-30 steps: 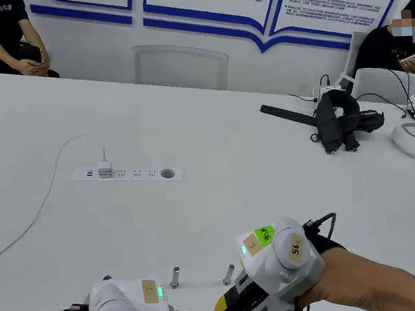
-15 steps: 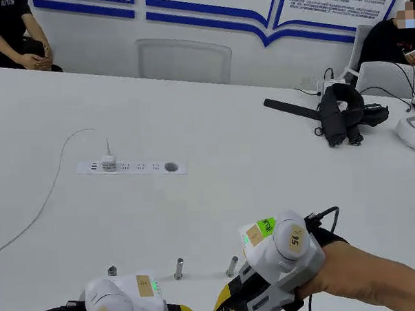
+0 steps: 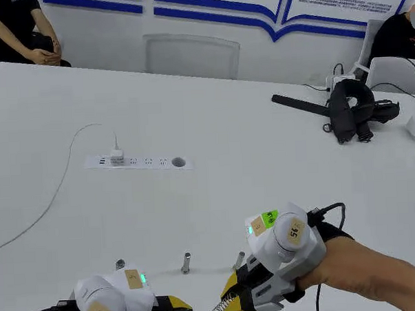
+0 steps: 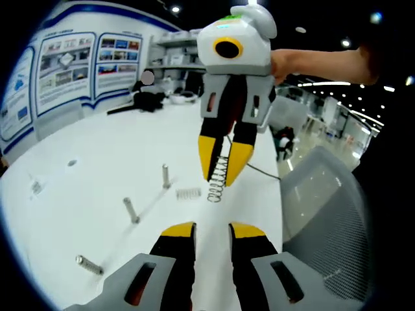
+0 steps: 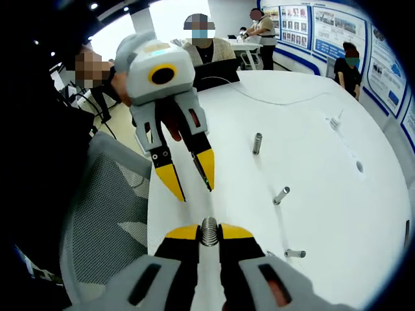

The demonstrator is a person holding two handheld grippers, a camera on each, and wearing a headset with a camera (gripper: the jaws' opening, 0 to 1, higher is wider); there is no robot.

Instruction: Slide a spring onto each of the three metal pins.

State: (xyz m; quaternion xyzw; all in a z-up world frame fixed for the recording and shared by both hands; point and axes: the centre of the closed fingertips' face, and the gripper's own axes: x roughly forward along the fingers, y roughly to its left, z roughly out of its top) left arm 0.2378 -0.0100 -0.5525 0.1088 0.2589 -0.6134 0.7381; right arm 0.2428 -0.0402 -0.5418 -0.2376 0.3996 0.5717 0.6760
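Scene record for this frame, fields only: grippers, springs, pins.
right gripper: shut on a spring, held above the table
left gripper: open, empty
left pin: looks to carry a spring
middle pin: bare
right pin: bare
loose spring: lying on the table beside the right pin

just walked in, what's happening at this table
A person works at a white table with a gripper in each hand. The right gripper has a spring pinched in its jaws, held just above the table near three upright metal pins. The left gripper faces it, open and empty. A loose spring lies by the pins. The leftmost pin may already carry a spring; the other two look bare.
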